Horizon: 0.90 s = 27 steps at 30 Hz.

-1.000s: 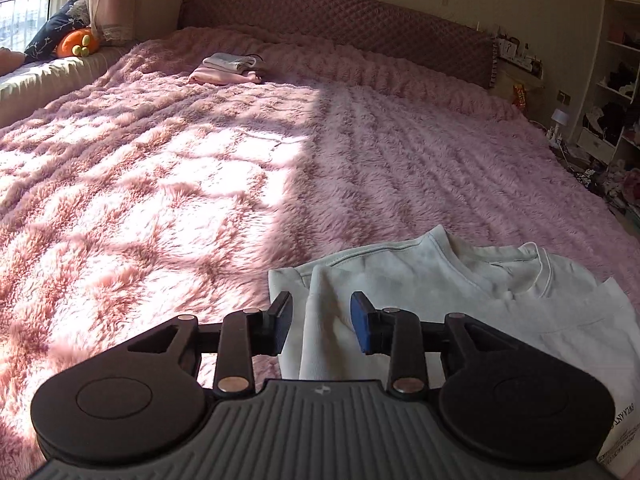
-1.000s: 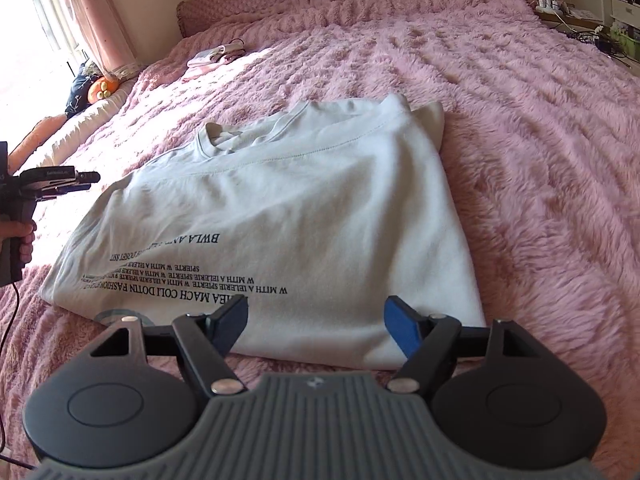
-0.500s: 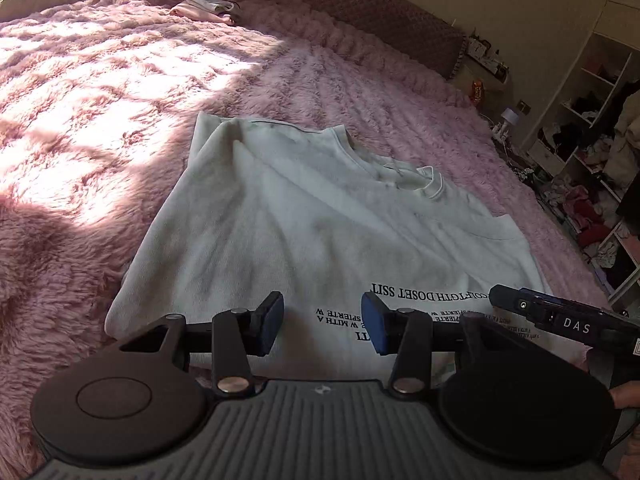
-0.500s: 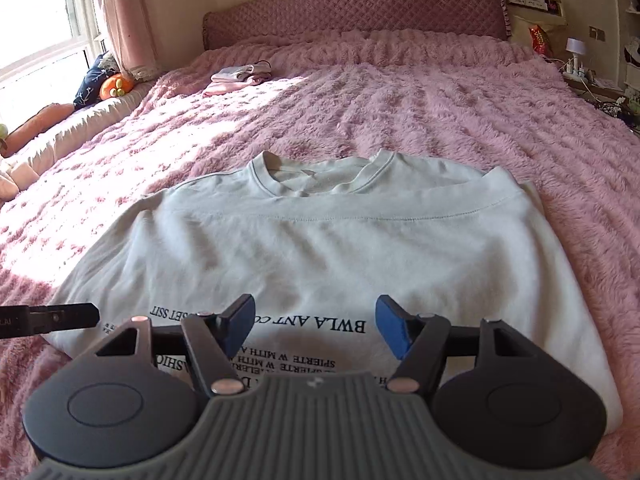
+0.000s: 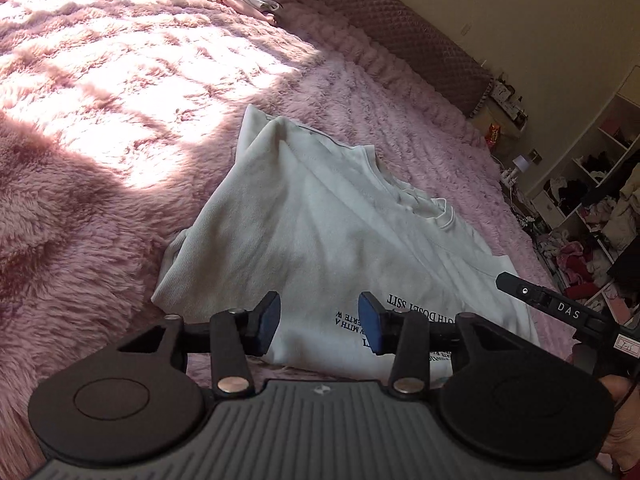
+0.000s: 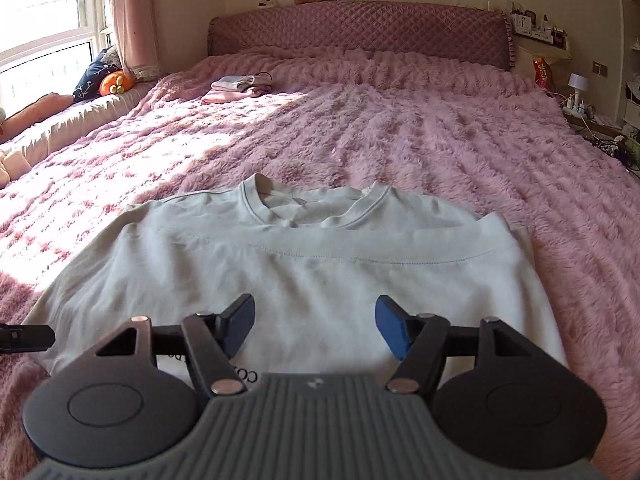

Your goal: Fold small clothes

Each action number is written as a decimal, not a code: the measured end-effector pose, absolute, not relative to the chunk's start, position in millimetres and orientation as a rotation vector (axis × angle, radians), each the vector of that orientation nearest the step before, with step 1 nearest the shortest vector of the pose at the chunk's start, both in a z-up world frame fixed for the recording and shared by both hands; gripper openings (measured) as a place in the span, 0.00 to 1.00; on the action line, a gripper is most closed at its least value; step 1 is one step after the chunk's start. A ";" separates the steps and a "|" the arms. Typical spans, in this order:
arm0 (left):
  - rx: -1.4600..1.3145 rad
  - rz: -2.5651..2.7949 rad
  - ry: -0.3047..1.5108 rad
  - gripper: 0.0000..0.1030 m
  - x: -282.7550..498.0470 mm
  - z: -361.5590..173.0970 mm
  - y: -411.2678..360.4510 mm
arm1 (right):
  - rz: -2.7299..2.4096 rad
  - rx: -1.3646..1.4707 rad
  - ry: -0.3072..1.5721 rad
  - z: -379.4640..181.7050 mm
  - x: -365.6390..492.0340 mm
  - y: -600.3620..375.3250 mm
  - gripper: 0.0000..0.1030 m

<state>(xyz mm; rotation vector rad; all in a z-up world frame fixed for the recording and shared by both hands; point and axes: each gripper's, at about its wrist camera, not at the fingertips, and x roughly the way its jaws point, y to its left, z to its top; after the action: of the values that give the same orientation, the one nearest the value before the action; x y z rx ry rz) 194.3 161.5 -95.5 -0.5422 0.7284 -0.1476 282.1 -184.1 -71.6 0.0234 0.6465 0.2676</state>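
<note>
A pale grey-white sweatshirt (image 5: 320, 232) with dark printed text lies on the pink bed, sleeves folded in, collar away from me; it also shows in the right wrist view (image 6: 304, 276). My left gripper (image 5: 319, 322) is open and empty, hovering over the shirt's lower left hem. My right gripper (image 6: 315, 326) is open and empty, above the shirt's lower middle. The right gripper's finger (image 5: 556, 304) shows at the right of the left wrist view. The left gripper's tip (image 6: 24, 338) shows at the left edge of the right wrist view.
A fluffy pink blanket (image 6: 440, 140) covers the bed. A small stack of folded clothes (image 6: 240, 86) lies near the quilted headboard (image 6: 360, 32). Cushions and a window are on the left (image 6: 100, 80). Cluttered shelves (image 5: 592, 200) and a nightstand stand to the right.
Both grippers have moved over the shirt. The left view has swung right and dropped toward the lower left hem. The right gripper has centred and advanced toward the collar. Both stay open.
</note>
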 end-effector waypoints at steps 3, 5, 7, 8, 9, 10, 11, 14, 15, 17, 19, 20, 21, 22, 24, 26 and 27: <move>-0.560 -0.163 0.700 0.48 193.2 -88.2 160.0 | 0.249 -0.017 0.614 -58.5 342.1 -166.0 0.62; -0.571 -0.167 0.684 0.49 193.1 -84.5 159.0 | 0.223 -0.066 0.632 -60.1 388.7 -150.6 0.62; -0.580 -0.176 0.681 0.49 193.6 -83.5 158.5 | 0.207 -0.115 0.669 -68.3 434.0 -136.5 0.62; -0.586 -0.176 0.682 0.50 193.6 -83.5 158.5 | 0.193 -0.135 0.680 -72.2 449.2 -131.4 0.62; -0.596 -0.178 0.684 0.50 192.9 -84.2 158.8 | 0.171 -0.170 0.700 -78.8 468.9 -124.0 0.62; -0.610 -0.177 0.686 0.50 191.2 -85.3 159.4 | 0.153 -0.196 0.713 -85.4 484.9 -118.2 0.62; -0.619 -0.174 0.687 0.50 190.8 -86.3 160.1 | 0.142 -0.211 0.726 -90.4 497.4 -114.3 0.62; -0.637 -0.159 0.700 0.51 188.3 -92.2 162.4 | 0.129 -0.265 0.798 -109.8 523.4 -101.7 0.63; -0.640 -0.156 0.704 0.51 188.3 -93.9 163.2 | 0.125 -0.288 0.812 -115.2 526.0 -98.3 0.62; -0.654 -0.148 0.713 0.51 188.2 -97.7 165.4 | 0.124 -0.316 0.819 -124.3 523.6 -94.7 0.62; -0.678 -0.145 0.721 0.51 187.9 -101.1 167.9 | 0.134 -0.314 0.810 -125.8 513.5 -96.1 0.63; -0.687 -0.139 0.724 0.51 188.1 -102.2 168.3 | 0.138 -0.314 0.809 -125.4 509.2 -97.0 0.63; -0.694 -0.135 0.726 0.51 188.4 -102.7 168.3 | 0.143 -0.317 0.808 -124.7 504.1 -97.3 0.63; -0.699 -0.134 0.730 0.51 188.6 -102.6 167.8 | 0.153 -0.319 0.805 -123.4 492.8 -98.6 0.63; -0.700 -0.134 0.727 0.51 187.1 -99.8 165.9 | 0.168 -0.316 0.809 -118.8 476.3 -100.9 0.63; -0.698 -0.145 0.717 0.51 184.5 -94.2 162.7 | 0.188 -0.297 0.837 -113.9 452.9 -104.4 0.63; -0.699 -0.149 0.713 0.51 182.7 -91.6 161.2 | 0.198 -0.294 0.846 -112.3 442.8 -105.8 0.63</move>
<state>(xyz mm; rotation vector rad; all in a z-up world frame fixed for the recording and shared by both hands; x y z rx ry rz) 182.7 161.2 -91.6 -0.6986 0.7125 -0.1488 442.8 -105.8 -112.3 -0.2939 0.8463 0.1978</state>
